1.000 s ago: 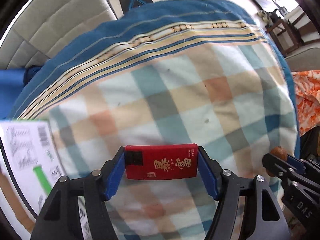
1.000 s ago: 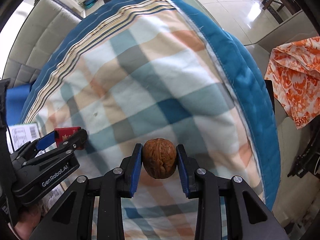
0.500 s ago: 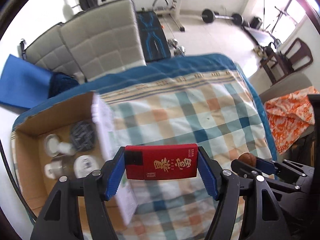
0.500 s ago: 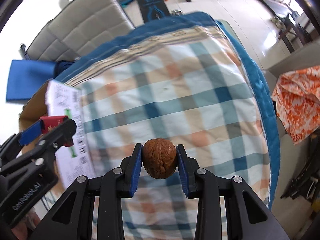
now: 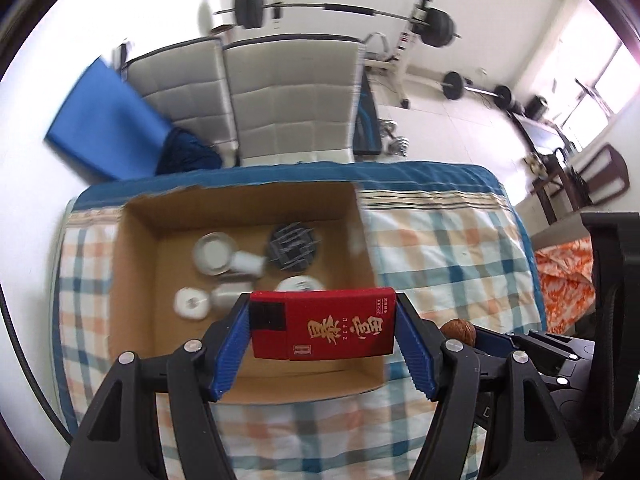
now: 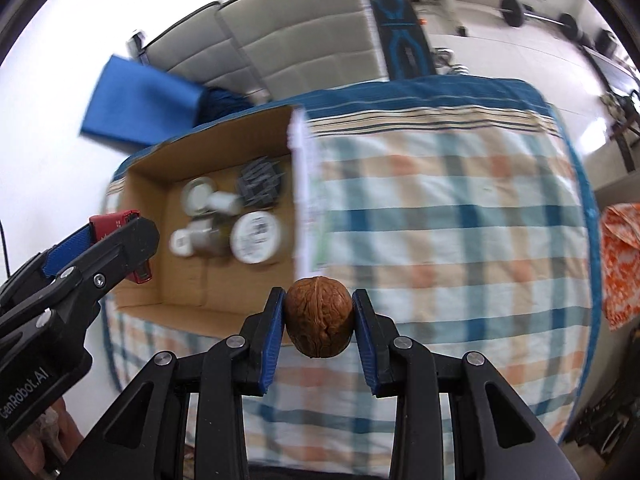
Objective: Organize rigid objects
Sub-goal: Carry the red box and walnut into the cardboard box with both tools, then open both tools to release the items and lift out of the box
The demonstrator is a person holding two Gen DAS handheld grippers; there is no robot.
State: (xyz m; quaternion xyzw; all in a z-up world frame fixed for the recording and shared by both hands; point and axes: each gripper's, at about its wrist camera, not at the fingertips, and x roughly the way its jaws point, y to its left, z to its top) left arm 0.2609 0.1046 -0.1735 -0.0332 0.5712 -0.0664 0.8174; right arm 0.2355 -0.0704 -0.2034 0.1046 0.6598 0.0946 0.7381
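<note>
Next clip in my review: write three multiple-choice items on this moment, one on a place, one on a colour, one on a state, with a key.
1. Where does the cardboard box stand?
A. on the plaid cloth
B. on the grey sofa
C. on the floor

2. What colour is the flat pack in the left claw?
A. green
B. red
C. white

3. What is the right claw doing?
A. hanging open
B. shut on nothing
C. gripping the walnut

Key: 1 A, plaid cloth shows on every side of the box. 2 B, red face with gold characters. 3 C, both blue pads press the shell.
</note>
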